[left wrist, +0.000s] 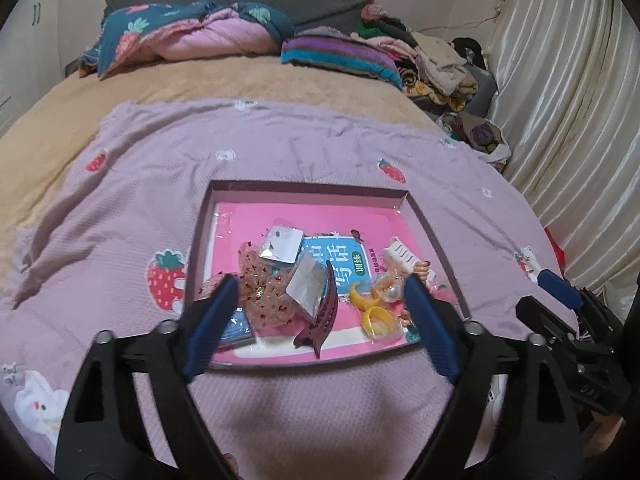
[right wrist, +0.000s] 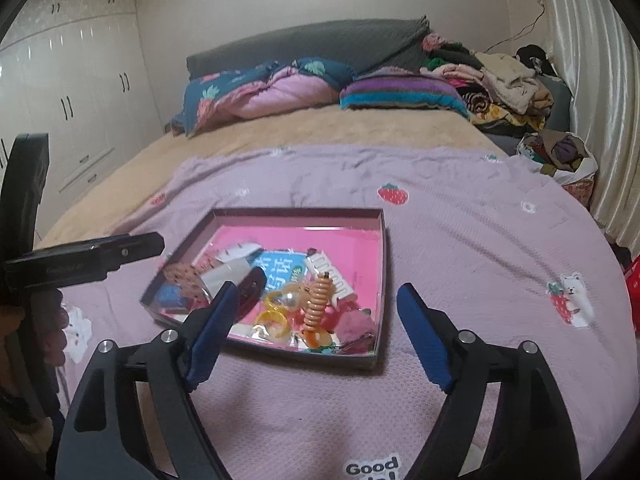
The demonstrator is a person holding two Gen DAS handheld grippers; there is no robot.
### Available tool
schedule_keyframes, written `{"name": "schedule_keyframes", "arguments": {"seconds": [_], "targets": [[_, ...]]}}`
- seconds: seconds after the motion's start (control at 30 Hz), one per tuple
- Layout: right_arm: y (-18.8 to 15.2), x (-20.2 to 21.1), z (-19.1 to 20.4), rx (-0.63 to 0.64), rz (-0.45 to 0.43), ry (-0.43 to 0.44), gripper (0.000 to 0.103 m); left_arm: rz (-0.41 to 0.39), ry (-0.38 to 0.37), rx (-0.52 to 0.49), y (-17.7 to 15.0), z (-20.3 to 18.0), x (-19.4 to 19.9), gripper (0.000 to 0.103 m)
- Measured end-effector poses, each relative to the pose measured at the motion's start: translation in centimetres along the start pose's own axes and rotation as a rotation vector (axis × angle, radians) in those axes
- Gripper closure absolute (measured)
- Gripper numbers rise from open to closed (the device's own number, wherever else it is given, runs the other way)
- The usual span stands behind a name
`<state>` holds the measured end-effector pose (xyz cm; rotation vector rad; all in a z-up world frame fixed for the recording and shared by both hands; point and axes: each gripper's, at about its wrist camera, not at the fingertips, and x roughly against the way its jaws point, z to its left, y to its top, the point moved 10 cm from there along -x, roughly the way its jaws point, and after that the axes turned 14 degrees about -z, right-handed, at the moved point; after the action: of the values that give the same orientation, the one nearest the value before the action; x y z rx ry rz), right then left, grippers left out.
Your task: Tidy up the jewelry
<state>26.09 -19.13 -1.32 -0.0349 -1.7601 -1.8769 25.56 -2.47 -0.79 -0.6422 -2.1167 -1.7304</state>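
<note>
Pink-lined tray (left wrist: 436, 236) lay on the bed, jewelry piled inside — the maroon hair claw (left wrist: 318, 312), long axis running away, sat ahead of the left gripper (left wrist: 320, 300); both grippers' fingers were spread, empty — the right gripper (right wrist: 316, 316) sat farther off.

left gripper (left wrist: 320, 296) | black frame | blue pads | silver screws

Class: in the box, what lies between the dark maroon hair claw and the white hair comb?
In the left wrist view, yellow rings and a clear pearl-like bauble lie between the maroon hair claw and the white comb, on the pink booklet.
</note>
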Motion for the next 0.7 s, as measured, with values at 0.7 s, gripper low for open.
{"name": "schedule_keyframes", "arguments": {"seconds": [0.7], "targets": [[-0.5, 6.5, 2.3, 0.019, -0.068, 0.033, 0.005, -0.072, 0.063, -0.036, -3.9, 0.8, 7.5, 0.010]]}}
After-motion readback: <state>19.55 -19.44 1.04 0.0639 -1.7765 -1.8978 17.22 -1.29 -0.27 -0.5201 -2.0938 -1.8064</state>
